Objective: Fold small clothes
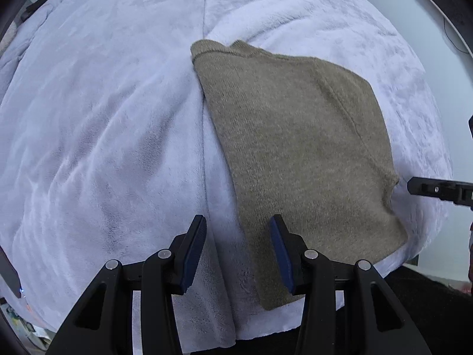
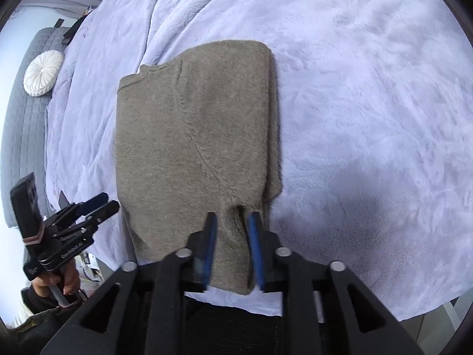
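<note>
garment: olive-brown knit sweater, lying flat on the lavender fleece blanket of the bed, already folded into a long narrow panel; collar end at 12 o'clock in the right wrist view, hem end at 6 o'clock near the bed's edge
left tool: spread, nothing between the fingers; it hangs above the blanket and the sweater's near-left edge, right pad over the knit, left pad over bare fleece, not touching as far as I can tell
right tool: partly spread, a raised ridge of the hem fabric sits between the blue pads; pads look clear of it, motion blur makes contact hard to call
person's hand: at 8 o'clock in the right view, holding the left tool's handle
step, my read: side folds done, both tools letting go of the hem end; panel not yet halved lengthwise
next move needs: re-pinch the two hem corners at 6 o'clock, lift evenly, carry toward the collar at 12 o'clock, set down edge on edge
watch: thick fuzzy knit, layers may slide apart if only the top ply is pinched; soft blanket gives little backing for a pinch
clutter: white round cushion at 10 o'clock, well apart
</note>
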`<state>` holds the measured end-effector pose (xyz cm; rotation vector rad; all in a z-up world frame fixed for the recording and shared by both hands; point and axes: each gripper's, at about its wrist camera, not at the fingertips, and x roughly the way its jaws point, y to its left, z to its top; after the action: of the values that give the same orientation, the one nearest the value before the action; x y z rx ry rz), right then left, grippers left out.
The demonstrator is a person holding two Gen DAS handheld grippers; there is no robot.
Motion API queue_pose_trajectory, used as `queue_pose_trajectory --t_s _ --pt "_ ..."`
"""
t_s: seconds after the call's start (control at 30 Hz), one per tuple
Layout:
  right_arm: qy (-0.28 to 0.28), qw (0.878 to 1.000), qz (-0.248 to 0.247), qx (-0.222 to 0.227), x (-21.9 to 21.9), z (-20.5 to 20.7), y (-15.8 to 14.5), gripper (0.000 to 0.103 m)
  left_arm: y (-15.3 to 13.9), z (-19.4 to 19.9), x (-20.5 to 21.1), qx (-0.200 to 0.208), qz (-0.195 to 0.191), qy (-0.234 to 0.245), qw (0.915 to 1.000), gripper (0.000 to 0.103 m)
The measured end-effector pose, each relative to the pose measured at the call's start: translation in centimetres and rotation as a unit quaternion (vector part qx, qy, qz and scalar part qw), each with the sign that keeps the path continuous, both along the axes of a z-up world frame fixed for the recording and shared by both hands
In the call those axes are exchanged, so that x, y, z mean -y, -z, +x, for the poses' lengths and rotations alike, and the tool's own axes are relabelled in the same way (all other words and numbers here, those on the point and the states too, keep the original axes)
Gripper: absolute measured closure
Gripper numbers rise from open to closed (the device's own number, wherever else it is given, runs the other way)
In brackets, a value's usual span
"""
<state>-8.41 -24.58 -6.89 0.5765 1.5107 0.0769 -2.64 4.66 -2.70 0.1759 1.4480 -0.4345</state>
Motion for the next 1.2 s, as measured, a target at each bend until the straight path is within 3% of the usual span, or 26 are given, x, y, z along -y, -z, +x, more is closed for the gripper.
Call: queue_pose_trajectory --t_s 0.03,0.07,0.1,0.17,0.23,0.37,0.4,0.43,0.73,1.2 --pt "-0.002 1.0 -0.016 0.001 -0.1 0.3 -0.5 0.045 -0.5 0.4 0.1 0.006 0.001 -0.009 0.9999 0.056" --pt "-0.005 1.0 -0.028 0.003 -0.3 0.4 -0.7 0.039 -0.9 0.7 0.3 0.012 0.006 -0.019 0.9997 0.054" --pt "-0.008 0.999 -0.04 0.005 -0.5 0.7 -1.0 0.036 -1.3 0.9 0.4 0.017 0.01 -0.026 0.9995 0.036" --pt "-0.015 0.998 -0.06 0.008 -1.0 1.2 -1.5 0.033 -2.3 1.2 0.8 0.035 0.012 -0.038 0.9986 0.018" --pt "-0.022 0.997 -0.078 0.009 -1.5 1.6 -2.0 0.021 -2.8 1.3 1.2 0.041 0.012 -0.039 0.9983 0.017" --pt "-0.028 0.994 -0.103 0.01 -2.4 2.2 -2.2 0.016 -2.8 1.3 1.3 0.04 0.023 -0.038 0.9982 0.017" --pt "-0.025 0.994 -0.107 0.012 -2.6 2.3 -2.3 0.012 -2.8 1.3 1.3 0.04 0.027 -0.041 0.998 0.007" --pt "-0.021 0.994 -0.11 0.012 -2.7 2.4 -2.3 0.001 -2.9 1.2 1.4 0.041 0.03 -0.044 0.9977 0.0" --pt "-0.019 0.989 -0.149 0.005 -2.9 3.0 -2.5 0.0 -2.8 1.2 1.4 0.045 0.049 -0.06 0.996 0.0" --pt "-0.011 0.989 -0.149 -0.002 -2.8 2.6 -2.5 0.0 -2.5 1.1 1.2 0.042 0.058 -0.068 0.9951 0.0"
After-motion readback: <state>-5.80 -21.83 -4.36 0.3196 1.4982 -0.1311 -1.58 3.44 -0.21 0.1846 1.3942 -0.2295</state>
